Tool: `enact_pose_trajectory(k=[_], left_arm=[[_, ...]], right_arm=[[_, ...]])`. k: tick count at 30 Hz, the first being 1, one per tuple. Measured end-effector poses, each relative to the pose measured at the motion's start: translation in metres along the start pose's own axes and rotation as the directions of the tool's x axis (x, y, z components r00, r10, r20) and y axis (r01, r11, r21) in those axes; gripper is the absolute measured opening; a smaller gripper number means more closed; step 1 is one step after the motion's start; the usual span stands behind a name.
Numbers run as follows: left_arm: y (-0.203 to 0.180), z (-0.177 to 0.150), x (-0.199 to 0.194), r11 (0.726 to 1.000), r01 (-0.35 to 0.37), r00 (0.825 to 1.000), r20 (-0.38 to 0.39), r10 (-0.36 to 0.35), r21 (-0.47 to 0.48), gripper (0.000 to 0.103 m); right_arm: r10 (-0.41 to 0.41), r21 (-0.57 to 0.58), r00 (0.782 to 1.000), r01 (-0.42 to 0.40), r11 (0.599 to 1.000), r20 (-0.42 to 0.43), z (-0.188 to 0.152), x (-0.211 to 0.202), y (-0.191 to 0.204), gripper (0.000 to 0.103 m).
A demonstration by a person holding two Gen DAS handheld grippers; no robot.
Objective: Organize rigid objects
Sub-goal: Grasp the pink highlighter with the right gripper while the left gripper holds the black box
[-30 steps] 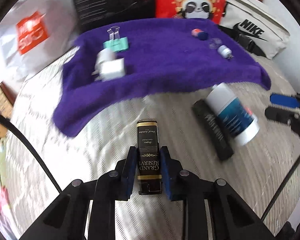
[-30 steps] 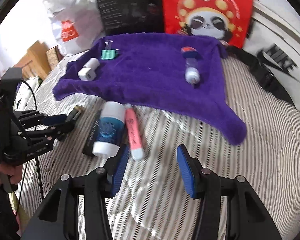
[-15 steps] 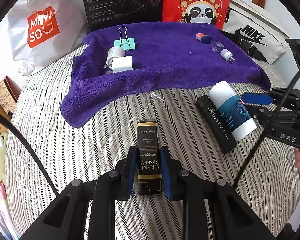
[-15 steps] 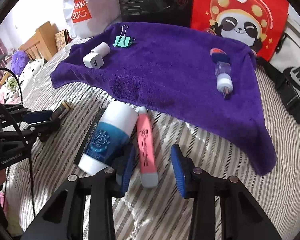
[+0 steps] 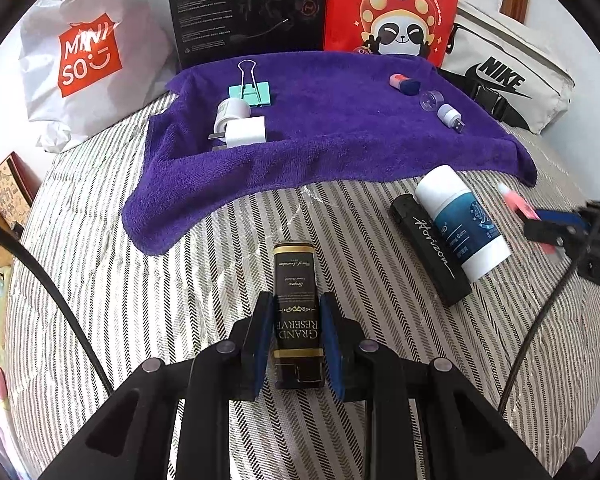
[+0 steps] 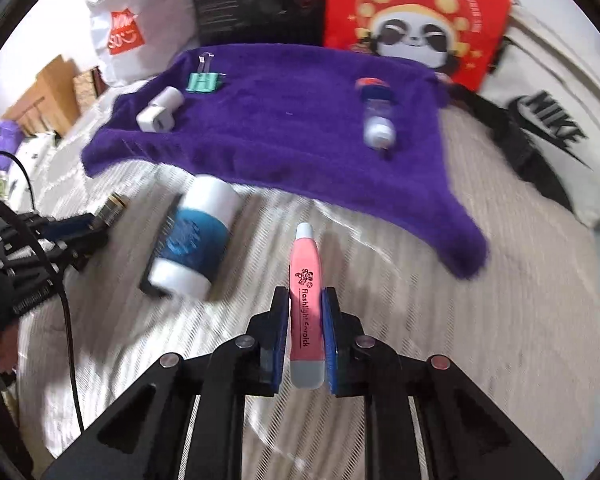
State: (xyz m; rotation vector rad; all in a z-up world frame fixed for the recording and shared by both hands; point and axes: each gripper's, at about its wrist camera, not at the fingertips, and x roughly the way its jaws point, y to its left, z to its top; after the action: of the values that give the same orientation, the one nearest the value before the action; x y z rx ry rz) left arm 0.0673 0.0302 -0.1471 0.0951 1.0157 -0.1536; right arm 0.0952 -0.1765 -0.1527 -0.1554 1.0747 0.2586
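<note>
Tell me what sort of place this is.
Probably a bedroom at home: the work surface is a bed with a striped quilt, a purple towel spread on it, and shopping bags and a Nike bag leaning at the wall.

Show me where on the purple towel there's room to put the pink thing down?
The widest bare patch of the purple towel is its middle, between the white charger and teal binder clip on the left and the small USB light on the right. Those two sides are crowded. The right gripper holds the pink flashlight earpick.
</note>
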Motion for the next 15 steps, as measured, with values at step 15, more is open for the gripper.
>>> enact_pose_trajectory(k=[15], left_arm=[[-0.003,0.000,0.001,0.999,-0.025,1.000,-0.005,0.025,-0.044,0.023]], right_arm=[[0.016,-0.002,0.999,-0.016,1.000,-0.051,-0.015,0.009,-0.002,0.017]])
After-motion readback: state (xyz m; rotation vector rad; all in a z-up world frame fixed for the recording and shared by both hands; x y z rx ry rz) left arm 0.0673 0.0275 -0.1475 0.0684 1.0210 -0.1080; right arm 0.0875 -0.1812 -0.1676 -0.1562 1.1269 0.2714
